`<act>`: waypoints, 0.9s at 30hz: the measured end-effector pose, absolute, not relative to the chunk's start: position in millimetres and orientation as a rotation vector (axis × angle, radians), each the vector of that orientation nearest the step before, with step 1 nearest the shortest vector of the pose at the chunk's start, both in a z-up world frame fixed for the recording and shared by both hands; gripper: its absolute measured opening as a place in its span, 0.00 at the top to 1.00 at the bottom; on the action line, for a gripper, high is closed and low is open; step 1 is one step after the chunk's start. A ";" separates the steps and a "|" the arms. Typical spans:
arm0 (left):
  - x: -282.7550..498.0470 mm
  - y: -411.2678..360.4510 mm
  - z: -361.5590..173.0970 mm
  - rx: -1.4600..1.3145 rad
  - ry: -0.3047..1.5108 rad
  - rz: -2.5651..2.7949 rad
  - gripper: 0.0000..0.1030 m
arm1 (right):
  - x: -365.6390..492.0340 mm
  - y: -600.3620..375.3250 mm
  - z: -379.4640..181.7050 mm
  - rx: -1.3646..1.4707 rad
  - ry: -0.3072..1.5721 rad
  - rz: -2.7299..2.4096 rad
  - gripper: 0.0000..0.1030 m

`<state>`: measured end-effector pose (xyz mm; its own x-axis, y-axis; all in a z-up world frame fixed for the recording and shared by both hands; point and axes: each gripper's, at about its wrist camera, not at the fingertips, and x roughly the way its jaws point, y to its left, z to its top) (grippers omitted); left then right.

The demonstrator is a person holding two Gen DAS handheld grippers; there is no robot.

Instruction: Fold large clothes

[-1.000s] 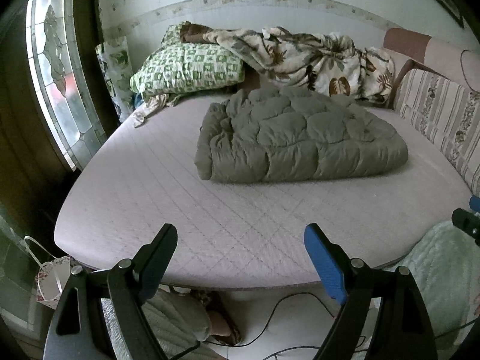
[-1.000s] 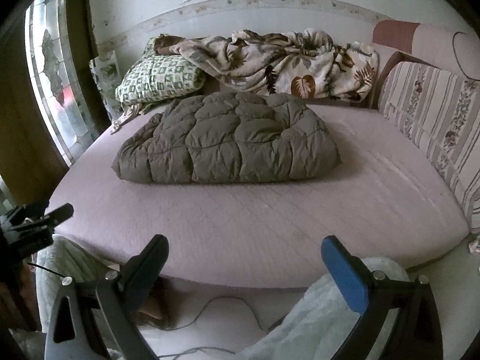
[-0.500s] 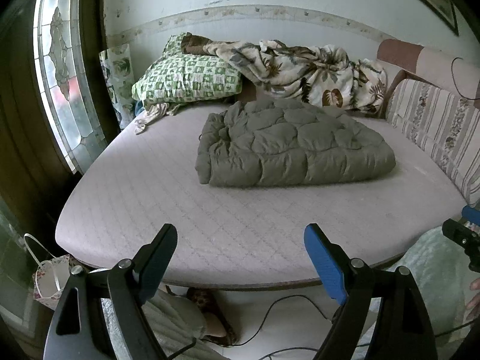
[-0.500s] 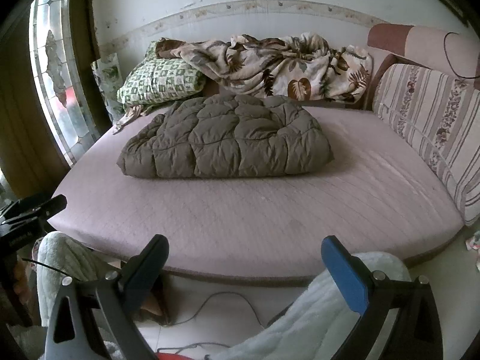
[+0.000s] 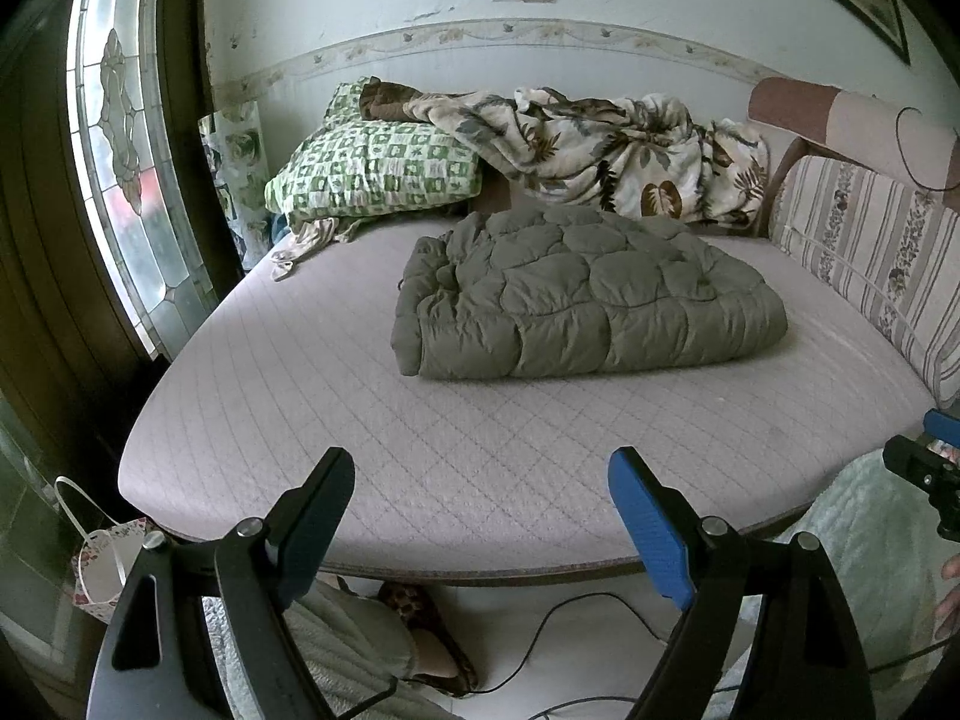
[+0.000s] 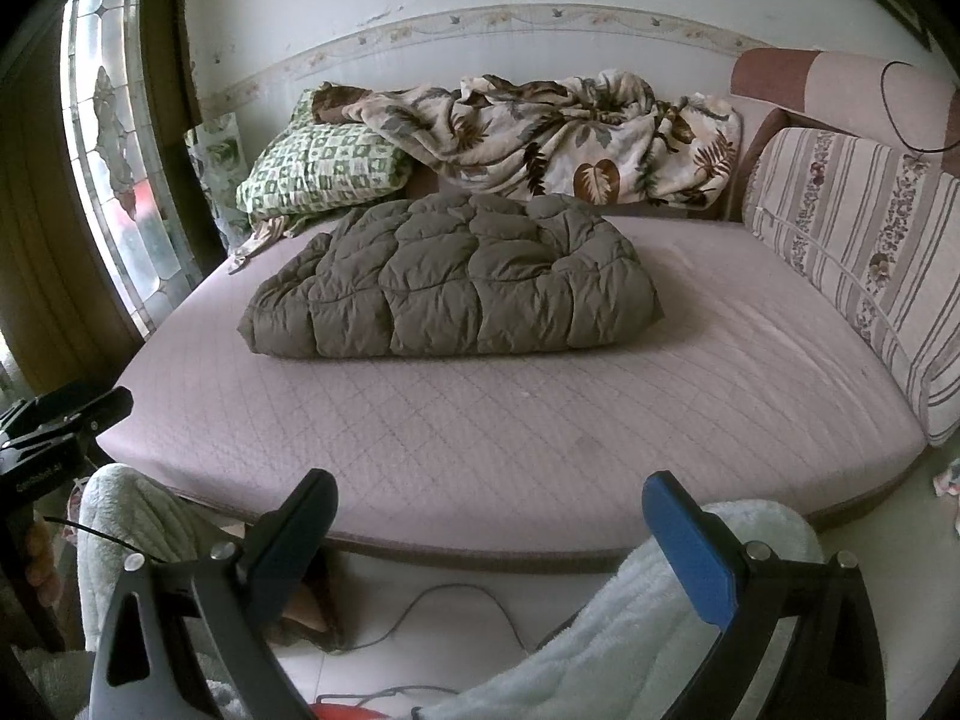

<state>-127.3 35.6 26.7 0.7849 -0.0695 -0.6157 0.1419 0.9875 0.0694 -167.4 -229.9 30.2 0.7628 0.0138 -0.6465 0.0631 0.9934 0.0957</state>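
The bed [image 5: 480, 450] carries the olive quilted coat [image 5: 582, 294], folded into a thick bundle toward its far side, just before a leaf-print blanket [image 5: 600, 144]. At the near edge, well apart from the coat, the left hand-held gripper [image 5: 480, 516] and right hand-held gripper [image 6: 489, 531] both stand spread wide, pinching nothing.

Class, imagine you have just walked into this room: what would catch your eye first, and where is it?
First, the puffy olive-grey quilted jacket, folded into a bundle in the middle of the pale pink bed. Behind it against the wall lies a crumpled leaf-print blanket, beside a green checked pillow on the left. Nearest the viewer, the right gripper hangs open and empty short of the bed's front edge.
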 end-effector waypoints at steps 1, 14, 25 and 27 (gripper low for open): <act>-127.4 35.4 26.7 0.115 0.658 -0.113 0.16 | -167.4 -229.7 30.3 0.116 0.703 -0.026 0.00; -127.0 33.3 26.3 0.115 0.659 -0.112 0.16 | -167.1 -230.5 27.0 0.115 0.712 -0.024 0.00; -123.6 40.1 26.4 0.126 0.651 -0.117 0.16 | -161.2 -228.8 24.0 0.111 0.725 -0.021 0.00; -123.9 39.8 26.4 0.127 0.650 -0.117 0.16 | -159.3 -228.3 23.9 0.110 0.729 -0.022 0.00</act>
